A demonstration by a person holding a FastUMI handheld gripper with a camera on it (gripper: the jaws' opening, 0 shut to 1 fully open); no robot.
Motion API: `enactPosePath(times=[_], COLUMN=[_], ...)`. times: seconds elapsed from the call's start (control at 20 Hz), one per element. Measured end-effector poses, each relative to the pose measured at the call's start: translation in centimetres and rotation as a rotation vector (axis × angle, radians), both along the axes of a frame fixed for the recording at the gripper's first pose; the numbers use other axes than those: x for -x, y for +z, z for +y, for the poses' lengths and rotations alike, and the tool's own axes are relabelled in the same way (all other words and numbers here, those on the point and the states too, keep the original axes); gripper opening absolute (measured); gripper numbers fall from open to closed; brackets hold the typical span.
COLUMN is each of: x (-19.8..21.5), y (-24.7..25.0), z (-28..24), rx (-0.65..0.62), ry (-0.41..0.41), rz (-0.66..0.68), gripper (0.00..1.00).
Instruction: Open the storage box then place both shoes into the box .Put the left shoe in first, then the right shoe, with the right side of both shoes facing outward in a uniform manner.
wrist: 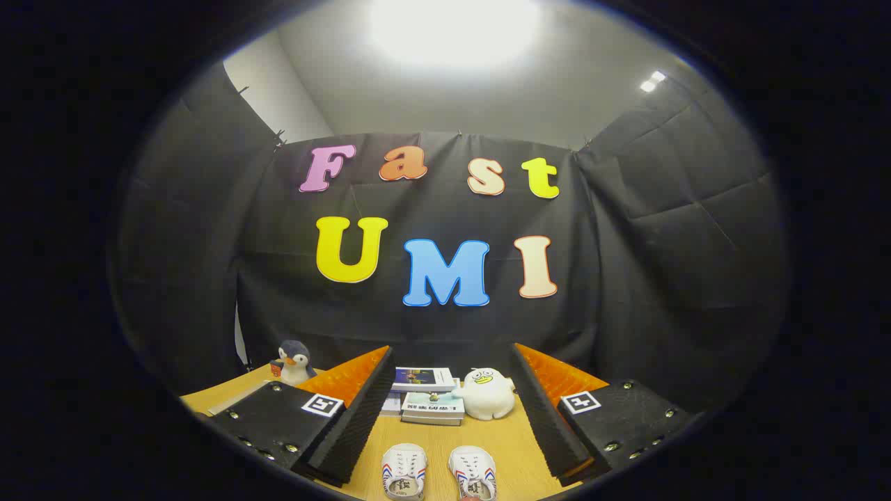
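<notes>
Wooden table (515, 445) | gripper (452, 410) level, jaws wide apart | left shoe (404, 472), right shoe (473, 473) between them, untouched

One gripper (449, 424) shows with two fingers (348, 424), spread wide apart with nothing held between them, and each finger carries one square black-and-white marker (322, 404), two markers in all. Two white shoes (438, 472) sit side by side on the one wooden table (445, 435) between the fingers. Beyond them lie several books (426, 396), perhaps four or five in two low stacks, though the exact number cannot be told, and two soft toys: one white duck (487, 393) and one grey penguin (294, 362).
</notes>
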State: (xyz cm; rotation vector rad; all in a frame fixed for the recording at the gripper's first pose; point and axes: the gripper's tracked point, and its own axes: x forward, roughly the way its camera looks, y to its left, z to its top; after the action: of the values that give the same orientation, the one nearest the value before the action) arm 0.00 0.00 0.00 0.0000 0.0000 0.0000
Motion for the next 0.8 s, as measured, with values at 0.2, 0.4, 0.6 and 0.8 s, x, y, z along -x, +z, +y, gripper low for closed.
enactPosePath(times=[0.2, 0.4, 0.6, 0.8], x=[0.15, 0.58, 0.86, 0.98], y=[0.28, 0.19, -0.16, -0.43], z=[-0.13, -0.12, -0.15, -0.02], rx=[0.012, 0.017, 0.015, 0.010], ry=[0.001, 0.000, 0.000, 0.007], rz=[-0.006, -0.004, 0.005, 0.010], gripper=[0.98, 0.98, 0.98, 0.98])
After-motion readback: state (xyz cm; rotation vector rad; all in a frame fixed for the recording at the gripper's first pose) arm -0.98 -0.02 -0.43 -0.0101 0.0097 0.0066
